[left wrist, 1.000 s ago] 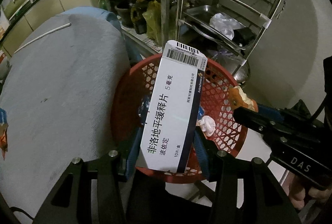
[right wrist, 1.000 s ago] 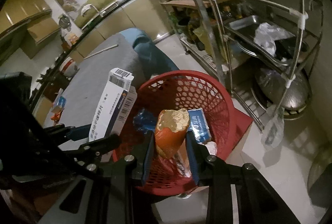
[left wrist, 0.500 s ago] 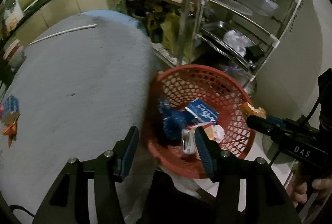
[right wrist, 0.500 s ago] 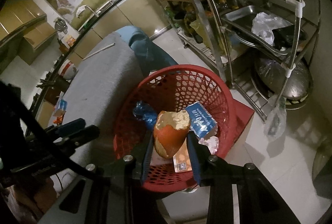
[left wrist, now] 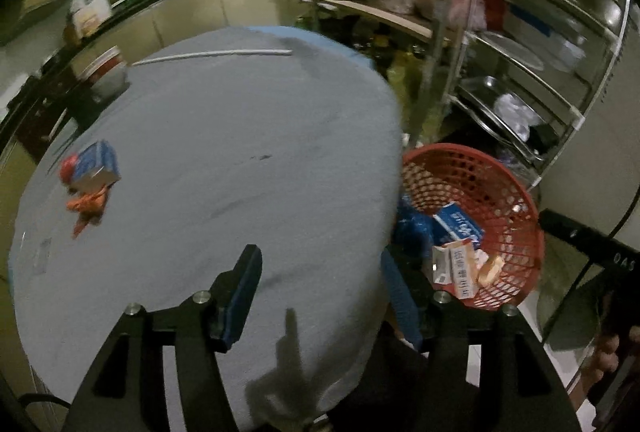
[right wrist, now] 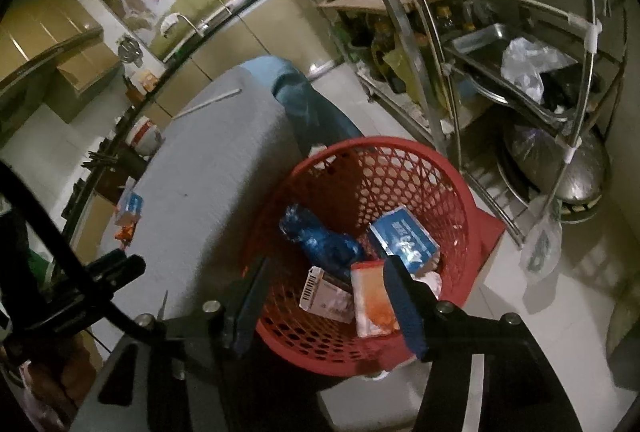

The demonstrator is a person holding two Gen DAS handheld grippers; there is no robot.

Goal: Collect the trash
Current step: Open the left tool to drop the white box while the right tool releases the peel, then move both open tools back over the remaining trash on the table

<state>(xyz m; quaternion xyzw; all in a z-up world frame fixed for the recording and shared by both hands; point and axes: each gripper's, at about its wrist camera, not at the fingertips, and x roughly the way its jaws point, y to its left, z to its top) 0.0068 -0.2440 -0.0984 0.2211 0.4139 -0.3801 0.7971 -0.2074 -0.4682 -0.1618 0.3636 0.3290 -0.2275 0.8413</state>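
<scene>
The left gripper [left wrist: 316, 292] hangs over the grey table [left wrist: 224, 160] with its jaws just spreading and nothing between them, apparently turned toward the trash still lying ahead and to its left: a small blue box [left wrist: 98, 168] beside orange scraps [left wrist: 86, 208]. The right gripper [right wrist: 324, 300] sits above the red mesh basket [right wrist: 400, 160], its jaws likewise just parted and empty, so its load could drop among the boxes and blue wrapper [right wrist: 320, 240] directly below.

Dim indoor light throughout – colours look muddy. The left view is smeared by motion blur, the metal rack [left wrist: 516, 44] especially. Edges bend and darken.
</scene>
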